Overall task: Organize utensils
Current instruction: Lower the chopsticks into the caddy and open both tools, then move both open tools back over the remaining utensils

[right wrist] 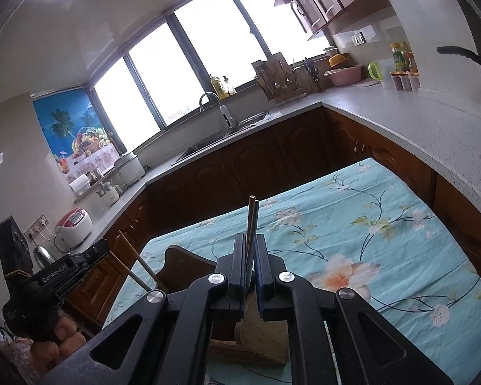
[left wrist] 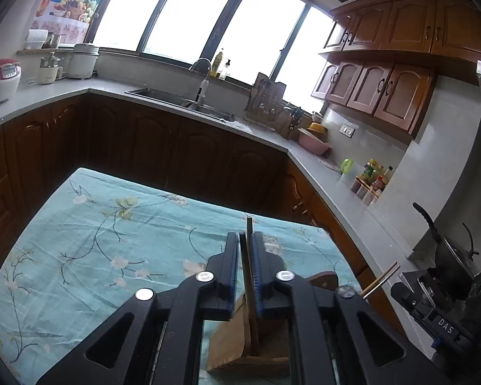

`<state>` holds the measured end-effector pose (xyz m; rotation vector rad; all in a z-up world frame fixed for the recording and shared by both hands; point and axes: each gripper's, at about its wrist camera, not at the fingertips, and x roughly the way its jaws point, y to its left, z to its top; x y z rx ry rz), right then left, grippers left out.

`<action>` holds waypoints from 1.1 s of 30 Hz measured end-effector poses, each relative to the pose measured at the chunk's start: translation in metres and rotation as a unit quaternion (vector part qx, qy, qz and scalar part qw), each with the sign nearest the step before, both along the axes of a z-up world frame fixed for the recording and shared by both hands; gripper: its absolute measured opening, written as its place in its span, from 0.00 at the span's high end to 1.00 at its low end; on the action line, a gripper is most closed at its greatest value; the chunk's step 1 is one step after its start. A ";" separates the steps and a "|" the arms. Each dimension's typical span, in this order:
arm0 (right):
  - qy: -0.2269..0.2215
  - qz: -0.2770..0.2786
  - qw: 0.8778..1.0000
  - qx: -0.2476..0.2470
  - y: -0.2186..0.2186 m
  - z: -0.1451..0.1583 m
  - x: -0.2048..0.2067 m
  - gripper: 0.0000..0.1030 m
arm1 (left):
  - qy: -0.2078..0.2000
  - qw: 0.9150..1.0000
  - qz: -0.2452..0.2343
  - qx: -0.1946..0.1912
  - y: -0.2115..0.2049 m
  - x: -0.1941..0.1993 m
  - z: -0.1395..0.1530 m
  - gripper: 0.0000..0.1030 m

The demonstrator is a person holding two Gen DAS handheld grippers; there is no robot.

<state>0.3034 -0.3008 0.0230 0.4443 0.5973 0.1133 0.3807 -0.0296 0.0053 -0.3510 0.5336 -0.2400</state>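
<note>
Risk entry: left tongs (left wrist: pixel 247 247) pinching one chopstick (left wrist: pixel 249 256), right tongs (right wrist: pixel 248 250) pinching a chopstick pair (right wrist: pixel 251 221); thin sticks may pivot or slip above the wooden holder (left wrist: pixel 240 346).

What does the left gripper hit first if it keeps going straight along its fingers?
Probably nothing nearby. The left gripper, shut on chopsticks, points over the far edge of the floral tablecloth. Past that edge, the dark lower cabinets under the sink counter look first in line, though depth is unclear.
</note>
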 end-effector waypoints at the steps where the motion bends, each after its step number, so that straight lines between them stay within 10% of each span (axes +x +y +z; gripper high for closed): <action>1: 0.001 0.000 1.000 0.001 0.000 0.000 -0.001 0.92 | 0.000 1.000 0.002 0.000 0.001 -0.001 0.001 0.76; 4: 0.004 -0.002 1.000 -0.001 -0.001 -0.002 -0.004 0.85 | -0.004 1.000 0.003 0.005 0.001 -0.007 0.004 0.61; 8: 0.001 -0.005 1.000 0.002 -0.003 -0.003 -0.016 0.48 | -0.005 1.000 0.003 0.008 0.001 -0.016 0.007 0.49; 14: 0.008 -0.006 1.000 0.009 -0.006 -0.006 -0.032 0.34 | 0.002 1.000 0.005 0.007 0.012 -0.040 0.008 0.34; 33: 0.067 0.025 0.997 0.020 0.010 -0.030 -0.117 0.23 | 0.091 0.995 -0.004 0.036 0.048 -0.173 -0.012 0.26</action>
